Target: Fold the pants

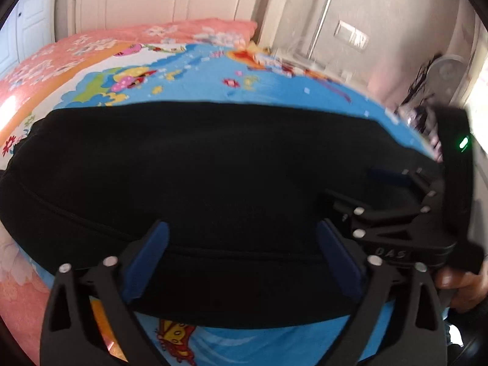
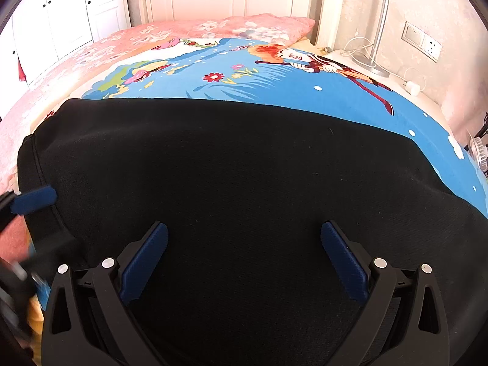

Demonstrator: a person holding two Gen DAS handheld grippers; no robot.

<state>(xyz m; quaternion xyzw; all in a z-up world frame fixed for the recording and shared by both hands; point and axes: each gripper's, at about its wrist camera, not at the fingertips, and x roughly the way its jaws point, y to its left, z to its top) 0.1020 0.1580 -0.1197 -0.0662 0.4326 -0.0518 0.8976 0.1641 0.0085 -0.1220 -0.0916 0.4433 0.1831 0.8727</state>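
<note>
Black pants (image 1: pixel 198 183) lie flat in a wide folded band across the blue cartoon bed sheet (image 1: pixel 213 76). My left gripper (image 1: pixel 242 231) is open, its blue pads spread just above the near edge of the pants, holding nothing. The right gripper (image 1: pixel 393 210) shows at the right of the left wrist view, over the pants' right part. In the right wrist view the pants (image 2: pixel 244 167) fill the middle. My right gripper (image 2: pixel 244 231) is open over the cloth and empty. A blue fingertip (image 2: pixel 33 199) of the left gripper shows at the left edge.
Pink floral bedding (image 2: pixel 228 27) and a headboard (image 2: pixel 146 0) lie at the far side. A bedside surface (image 2: pixel 396 82) with cables, a lamp pole and a charger stands at the right by the wall. White wardrobe doors (image 2: pixel 61 15) stand at the left.
</note>
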